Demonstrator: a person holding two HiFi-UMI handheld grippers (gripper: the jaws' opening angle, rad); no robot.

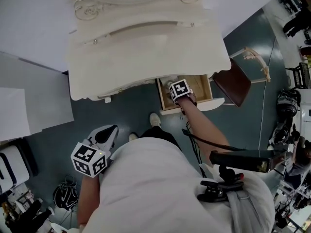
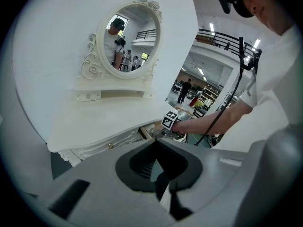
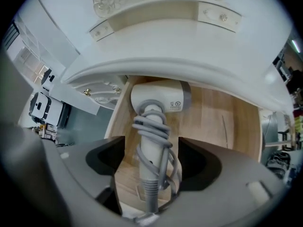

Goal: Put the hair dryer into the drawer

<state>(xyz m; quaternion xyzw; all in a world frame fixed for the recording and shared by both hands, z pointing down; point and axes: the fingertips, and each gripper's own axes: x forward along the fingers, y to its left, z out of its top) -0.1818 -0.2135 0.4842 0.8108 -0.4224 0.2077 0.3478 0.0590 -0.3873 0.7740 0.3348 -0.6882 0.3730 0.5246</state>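
The white hair dryer lies on the wooden bottom of the open drawer, its grey cord wound round the handle. In the right gripper view my right gripper hangs just above it, open, with the handle between the spread jaws and a gap at the left jaw. From the head view that gripper points down into the drawer under the dressing table's right side. My left gripper is held low beside my body, away from the drawer. In its own view the left gripper is shut and empty.
The cream dressing table with its oval mirror overhangs the back of the drawer. A brown chair seat stands right of the drawer. My shoe is on the blue floor in front; bags and gear lie at lower left.
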